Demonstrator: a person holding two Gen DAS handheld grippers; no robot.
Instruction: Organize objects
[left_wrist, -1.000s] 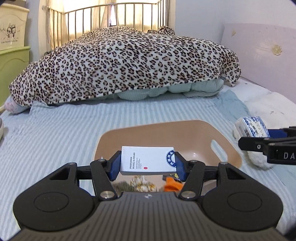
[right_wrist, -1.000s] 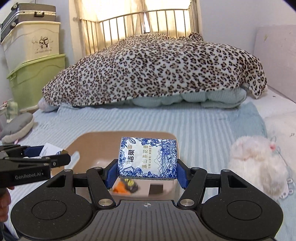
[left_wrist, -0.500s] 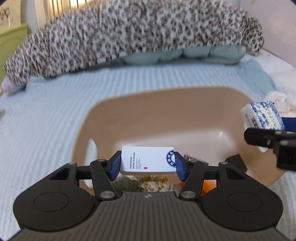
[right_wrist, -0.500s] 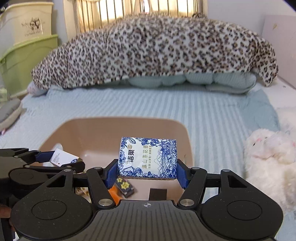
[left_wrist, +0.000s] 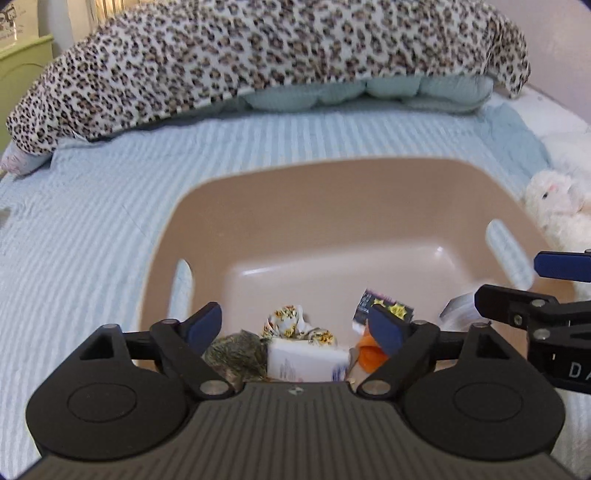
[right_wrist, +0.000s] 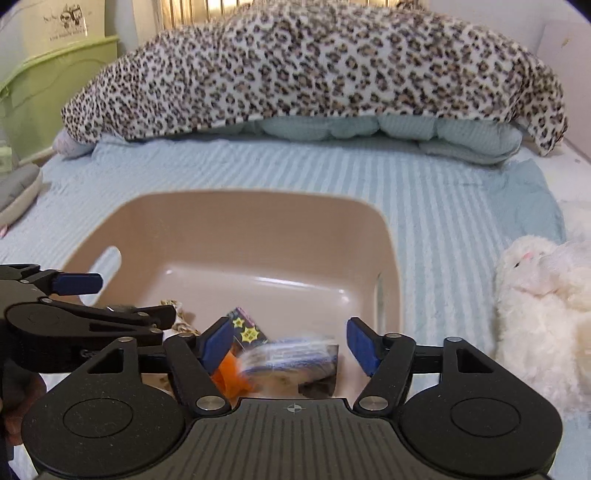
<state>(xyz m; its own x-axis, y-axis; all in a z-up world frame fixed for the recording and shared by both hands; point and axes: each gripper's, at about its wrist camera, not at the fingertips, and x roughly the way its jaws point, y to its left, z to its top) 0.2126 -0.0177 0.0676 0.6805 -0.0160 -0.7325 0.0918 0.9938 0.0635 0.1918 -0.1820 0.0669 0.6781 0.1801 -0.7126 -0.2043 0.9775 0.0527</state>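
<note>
Tan basin (left_wrist: 332, 192), leopard-print blanket (left_wrist: 280, 48)

Tan plastic bin (left_wrist: 369, 192) sits on the bed, slot handles in its left and right walls, open top. All items lie at its near end. White box (left_wrist: 306, 360) with blue print lies flat, near centre. Blue-and-white tissue pack (right_wrist: 291, 356) is to its right, motion-blurred, so I can't tell if it's settled. Dark packet with yellow stars (left_wrist: 384, 308) leans tilted behind it. Orange item (left_wrist: 369, 354), floral cloth (left_wrist: 291, 321) and a mottled grey-brown lump (left_wrist: 238, 354) are bunched around the box.
</note>
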